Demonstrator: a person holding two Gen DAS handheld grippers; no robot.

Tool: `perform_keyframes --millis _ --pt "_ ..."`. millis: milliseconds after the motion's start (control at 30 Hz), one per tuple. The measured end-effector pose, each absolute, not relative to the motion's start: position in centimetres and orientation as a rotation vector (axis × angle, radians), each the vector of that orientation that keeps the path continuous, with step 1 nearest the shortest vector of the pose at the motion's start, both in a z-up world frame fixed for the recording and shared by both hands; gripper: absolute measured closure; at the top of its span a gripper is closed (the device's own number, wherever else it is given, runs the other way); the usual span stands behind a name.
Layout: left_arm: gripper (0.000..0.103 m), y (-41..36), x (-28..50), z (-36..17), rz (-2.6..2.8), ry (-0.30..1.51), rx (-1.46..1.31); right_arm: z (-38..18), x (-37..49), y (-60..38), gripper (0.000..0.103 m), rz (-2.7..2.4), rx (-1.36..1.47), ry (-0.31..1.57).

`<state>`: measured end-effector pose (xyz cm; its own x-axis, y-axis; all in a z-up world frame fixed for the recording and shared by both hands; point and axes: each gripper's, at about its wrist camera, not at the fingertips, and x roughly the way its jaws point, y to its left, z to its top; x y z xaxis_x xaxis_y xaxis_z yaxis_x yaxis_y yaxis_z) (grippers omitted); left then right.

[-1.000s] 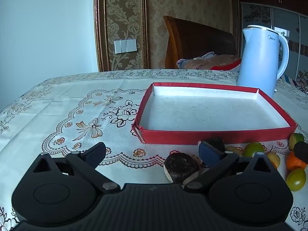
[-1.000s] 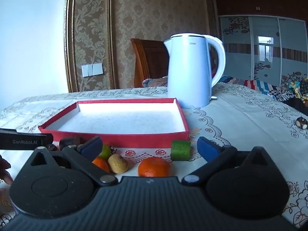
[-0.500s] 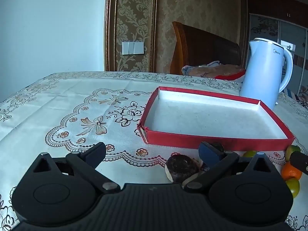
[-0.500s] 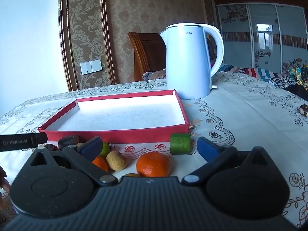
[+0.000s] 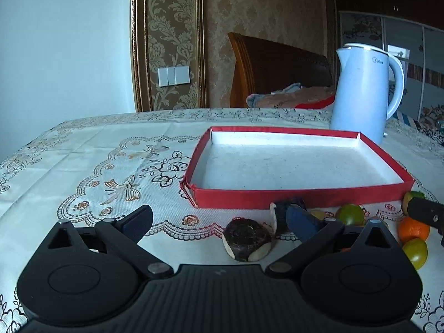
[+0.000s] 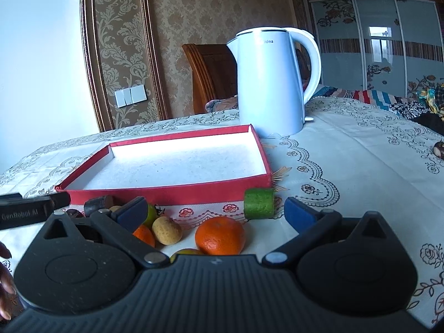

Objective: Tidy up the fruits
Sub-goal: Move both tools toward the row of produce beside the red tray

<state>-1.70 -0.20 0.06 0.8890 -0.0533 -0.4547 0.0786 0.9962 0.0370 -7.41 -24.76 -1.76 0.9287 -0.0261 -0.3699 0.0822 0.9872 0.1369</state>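
A shallow red box (image 5: 299,197) with a white floor lies on the tablecloth; it also shows in the right wrist view (image 6: 172,190). Fruits lie in front of its near wall. My left gripper (image 5: 219,220) is open and empty, with a dark brown fruit (image 5: 247,240) between its fingers, nearer the right one. My right gripper (image 6: 216,211) is open and empty above an orange mandarin (image 6: 220,235). A tan fruit (image 6: 166,230), a green cylinder piece (image 6: 259,203) and a second mandarin (image 6: 144,236) lie around it. Green fruits (image 5: 350,214) and a mandarin (image 5: 413,229) show at the left view's right.
A white electric kettle (image 5: 363,91) stands behind the box's far right corner, also in the right wrist view (image 6: 272,83). A wooden chair (image 5: 277,66) stands behind the table. The other gripper's side (image 6: 27,208) reaches in at the left. The tablecloth's left half (image 5: 97,166) carries nothing.
Both grippers have pulled back and risen slightly, so the box and fruits sit lower and farther in view. The jaws stay open. No fruit has moved.
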Motion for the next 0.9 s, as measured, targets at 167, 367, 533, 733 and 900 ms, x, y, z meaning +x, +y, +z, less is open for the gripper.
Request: perform_keyframes --millis 167,367,533,733,900 --pt "0.000 -0.67 -1.88 -0.06 -0.090 0.472 0.078 -1.76 -7.22 -24.83 0.000 -0.059 0.157 0.386" --pt "0.000 -0.70 -1.77 -0.18 -0.091 0.475 0.083 -1.72 -7.28 -24.89 0.000 -0.057 0.160 0.382" --pt "0.000 -0.46 -1.37 -0.38 -0.104 0.499 0.065 -1.73 -7.25 -24.90 0.000 -0.056 0.161 0.384" --pt "0.000 -0.71 -1.59 -0.36 -0.096 0.477 0.078 -1.69 -7.36 -24.70 0.000 -0.050 0.151 0.377" --pt "0.000 -0.72 -1.41 -0.43 -0.090 0.487 0.076 -1.72 -7.23 -24.77 0.000 -0.054 0.155 0.384"
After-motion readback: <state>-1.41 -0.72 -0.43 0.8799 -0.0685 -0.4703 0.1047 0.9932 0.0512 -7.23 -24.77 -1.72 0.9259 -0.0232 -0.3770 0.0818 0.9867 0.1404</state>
